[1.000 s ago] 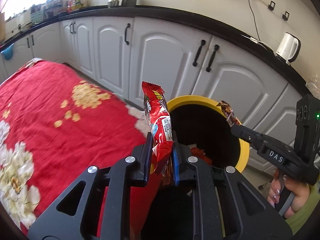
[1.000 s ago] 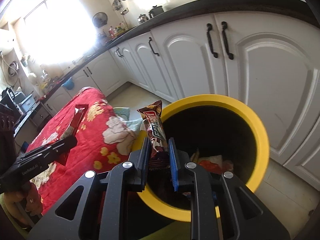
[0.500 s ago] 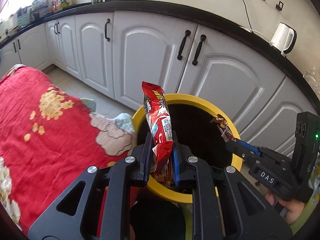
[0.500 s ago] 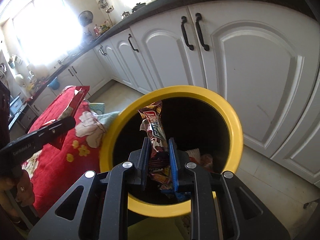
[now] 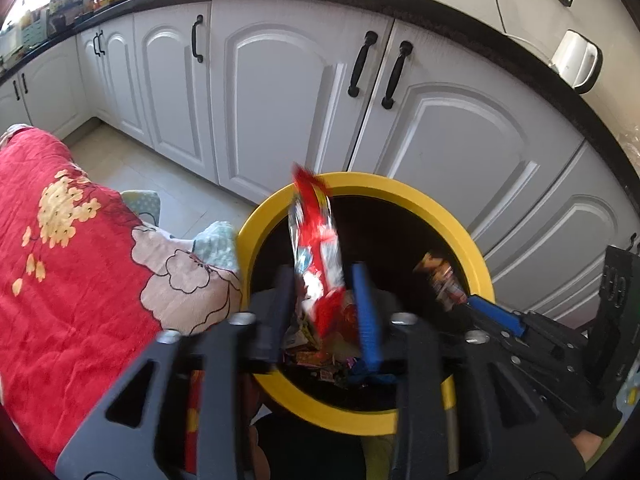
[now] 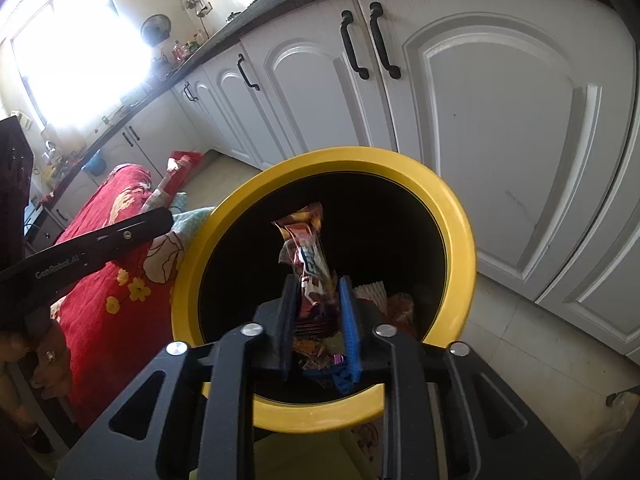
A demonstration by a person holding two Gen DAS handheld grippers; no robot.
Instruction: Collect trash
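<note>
A yellow-rimmed bin with a dark inside stands on the floor, with several wrappers at its bottom. It also shows in the right wrist view. My left gripper is over the bin's mouth with its jaws apart; a blurred red snack wrapper is loose between them. My right gripper is over the bin too, jaws slightly apart, with a brown snack wrapper standing between them against the left finger. The right gripper also shows in the left wrist view.
A table with a red flowered cloth lies left of the bin. White cabinet doors with black handles run behind it under a black counter. A white kettle stands on the counter. Tiled floor lies right of the bin.
Both grippers moved forward over the bin's mouth. The left jaws opened and the red wrapper now blurs loose between them. The right jaws widened a little around the brown wrapper.
</note>
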